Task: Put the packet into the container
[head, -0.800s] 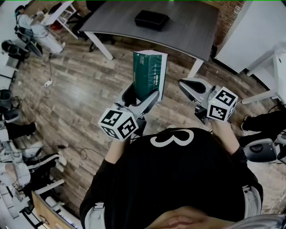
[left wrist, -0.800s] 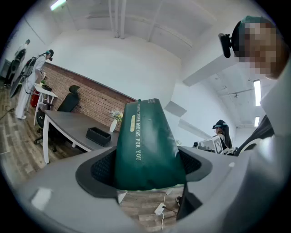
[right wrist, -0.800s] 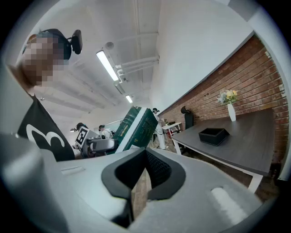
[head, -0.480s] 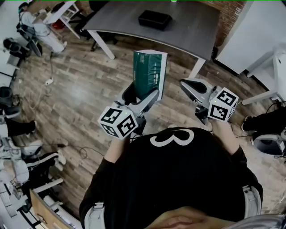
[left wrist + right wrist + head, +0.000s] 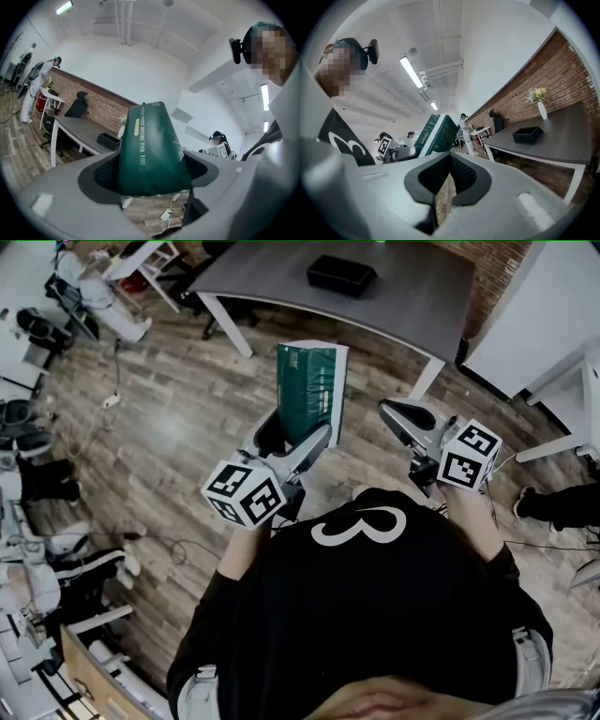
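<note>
My left gripper [image 5: 292, 435] is shut on a tall dark green packet [image 5: 309, 390] and holds it upright above the wood floor. In the left gripper view the packet [image 5: 150, 150] fills the space between the two pads, with gold print down its side. To the right of it, my right gripper [image 5: 394, 413] is shut with nothing in it; its pads [image 5: 461, 176] meet at the tips. The black container [image 5: 341, 275] sits on a grey table [image 5: 412, 296] well ahead of both grippers, and it also shows as a black container [image 5: 528, 135] in the right gripper view.
Wood floor lies between me and the table. Cables and a power strip [image 5: 111, 401] are on the floor at the left. Seated people and chairs line the left edge. White desks [image 5: 544, 324] stand at the right. A vase of flowers [image 5: 541, 105] is on the table.
The table and container have drifted to the right in the head view. Both grippers keep their pose, and the packet stays held upright in the left one.
</note>
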A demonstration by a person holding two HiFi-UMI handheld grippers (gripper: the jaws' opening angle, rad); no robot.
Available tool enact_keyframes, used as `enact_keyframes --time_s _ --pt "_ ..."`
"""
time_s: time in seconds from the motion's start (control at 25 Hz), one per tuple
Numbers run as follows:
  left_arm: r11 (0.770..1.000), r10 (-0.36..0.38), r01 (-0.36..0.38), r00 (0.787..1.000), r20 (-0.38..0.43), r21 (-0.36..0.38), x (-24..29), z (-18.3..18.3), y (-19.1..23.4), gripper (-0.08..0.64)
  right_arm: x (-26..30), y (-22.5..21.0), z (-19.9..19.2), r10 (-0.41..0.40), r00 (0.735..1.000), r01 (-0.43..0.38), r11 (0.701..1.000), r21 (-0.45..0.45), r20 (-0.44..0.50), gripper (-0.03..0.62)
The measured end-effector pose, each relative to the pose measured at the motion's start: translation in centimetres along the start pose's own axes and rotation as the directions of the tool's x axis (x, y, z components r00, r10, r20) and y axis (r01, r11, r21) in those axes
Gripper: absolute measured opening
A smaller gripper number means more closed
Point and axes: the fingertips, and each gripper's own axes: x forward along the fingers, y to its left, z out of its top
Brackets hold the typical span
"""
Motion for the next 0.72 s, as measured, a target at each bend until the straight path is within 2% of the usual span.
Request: enact_keyframes --time_s 0.16,0.28,0.52,0.72 --pt "1.0 0.007 -0.007 1.0 0.007 -0.014 -2.8 0.5 0.8 0.422 1.8 2.3 -0.4 -0.004 1.0 0.004 0.999 -0.051 -0.014 0.002" --pt "1.0 0.011 -0.011 1.0 0.008 -0.015 -3.2 1.0 1.4 0.422 2.8 2.4 0.1 0.007 1.0 -0.007 0.999 -0.038 -0.004 0.002" --pt "0.999 0.033 -0.033 0.999 -0.003 -0.021 -1.0 1.9 4.7 0.422 5.6 -1.4 1.4 0.028 1.0 -0.028 0.999 0.033 0.015 0.002" --pt "0.997 0.048 -0.049 0.999 -0.02 -0.054 3.7 2.8 8.6 0.422 8.2 -7.1 2.9 0.027 1.0 -0.027 0.997 0.073 0.006 0.002"
